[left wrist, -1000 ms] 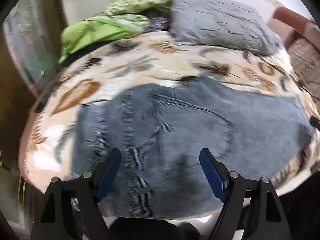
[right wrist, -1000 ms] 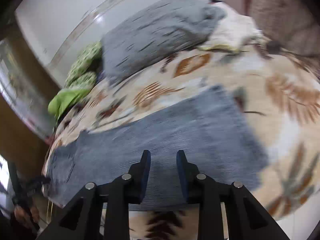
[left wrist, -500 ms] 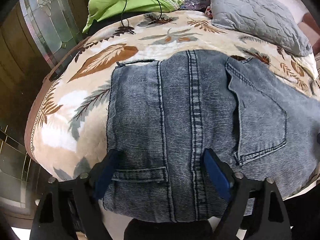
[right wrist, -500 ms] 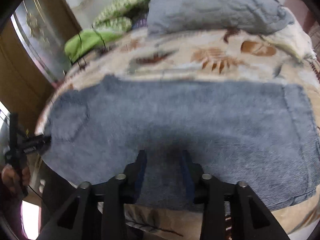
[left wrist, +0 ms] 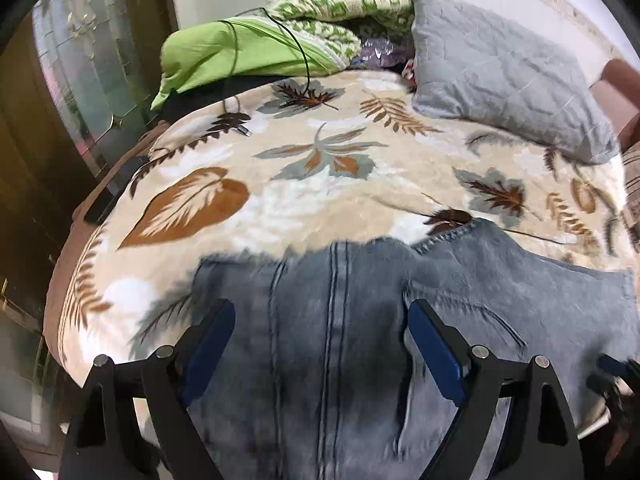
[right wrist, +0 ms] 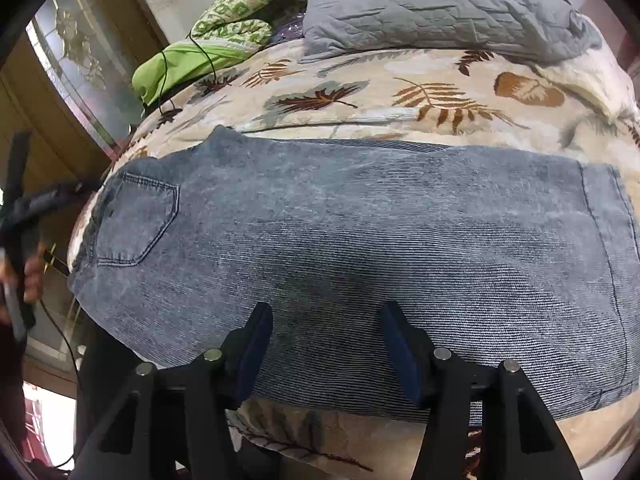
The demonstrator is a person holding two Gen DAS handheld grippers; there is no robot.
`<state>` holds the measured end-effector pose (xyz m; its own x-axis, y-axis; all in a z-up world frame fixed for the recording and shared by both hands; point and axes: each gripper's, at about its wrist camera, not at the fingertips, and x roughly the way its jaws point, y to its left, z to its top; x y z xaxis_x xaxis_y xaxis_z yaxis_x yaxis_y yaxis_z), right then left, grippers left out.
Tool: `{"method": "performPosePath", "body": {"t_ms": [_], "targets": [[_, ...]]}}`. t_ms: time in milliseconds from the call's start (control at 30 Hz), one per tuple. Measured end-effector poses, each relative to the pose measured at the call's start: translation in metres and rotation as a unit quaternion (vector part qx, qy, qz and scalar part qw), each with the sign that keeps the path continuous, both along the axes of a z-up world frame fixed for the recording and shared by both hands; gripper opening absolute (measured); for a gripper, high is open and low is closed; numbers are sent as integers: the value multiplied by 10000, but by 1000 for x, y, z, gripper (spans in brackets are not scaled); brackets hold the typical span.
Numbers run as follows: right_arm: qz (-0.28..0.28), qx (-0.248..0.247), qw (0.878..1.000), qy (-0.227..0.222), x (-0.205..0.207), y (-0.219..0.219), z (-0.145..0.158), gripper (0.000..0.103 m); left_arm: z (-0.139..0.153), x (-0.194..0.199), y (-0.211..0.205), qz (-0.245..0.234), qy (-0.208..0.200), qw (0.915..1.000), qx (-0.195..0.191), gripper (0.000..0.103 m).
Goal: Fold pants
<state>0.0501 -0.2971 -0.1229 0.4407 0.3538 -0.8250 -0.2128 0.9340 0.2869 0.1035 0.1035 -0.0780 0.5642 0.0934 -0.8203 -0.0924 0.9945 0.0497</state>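
Note:
Grey-blue denim pants (right wrist: 360, 232) lie flat across the bed, folded lengthwise, back pocket at the left, hem at the right. My right gripper (right wrist: 326, 344) is open and empty above the near edge of the leg. In the left wrist view the waist end of the pants (left wrist: 340, 320) lies under my left gripper (left wrist: 320, 344), which is open and empty, its blue pads apart over the seam. The left gripper also shows at the left edge of the right wrist view (right wrist: 24, 216), beside the waist.
The bed has a beige leaf-print blanket (left wrist: 304, 184). A grey pillow (right wrist: 432, 4) and green bedding (left wrist: 248, 52) with a black cable lie at the back. A glass-panelled wooden door (right wrist: 76, 60) stands at the left. The bed's near edge drops off below the pants.
My right gripper has opened wider and sits lower over the leg. The left wrist view has tilted up and pulled back, so the waist now shows lower in the frame.

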Motion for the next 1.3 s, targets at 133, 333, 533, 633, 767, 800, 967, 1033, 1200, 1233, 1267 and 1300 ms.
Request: {"method": "performPosePath", "body": {"t_ms": [133,333,533,633,767,800,967,1033,1200,1233,1267,1300], "targets": [[44,-45,10000,-30,-2,1,0,61,-39,35,-2,228,572,9971,446,95],[87,83,9999,4,-2,-2,0,62,-57,48,20,301,848,9959,-17,103],[115,108,9999,16,-1,-1,0,65,-53,38,27,514,701,9957,-303,103],[142,99,9999,2,-2,-2,0,65,-48,26,28,719,595,9950,-353,103],[132,136,9998,27,-1,-3,0,65,-31,19,26,858,396,9950,-331,102],[125,136,9998,34,-1,-3,0,65,-23,18,23,848,279,9956,-293,102],[138,77,9999,21,-1,0,0,66,2,34,0,545,5,9985,-66,102],[157,85,9998,8,-1,-1,-1,66,-6,47,-7,482,167,9986,159,102],[160,206,9997,14,-1,-5,-1,66,-35,59,15,859,508,9945,314,102],[171,228,9996,12,-1,-5,-1,66,-37,57,26,1004,481,9937,136,102],[191,240,9995,6,-1,-6,-1,66,-40,56,34,1101,483,9927,14,102],[206,246,9995,4,-1,-6,-1,66,-41,56,39,1136,497,9922,-84,103]]}}
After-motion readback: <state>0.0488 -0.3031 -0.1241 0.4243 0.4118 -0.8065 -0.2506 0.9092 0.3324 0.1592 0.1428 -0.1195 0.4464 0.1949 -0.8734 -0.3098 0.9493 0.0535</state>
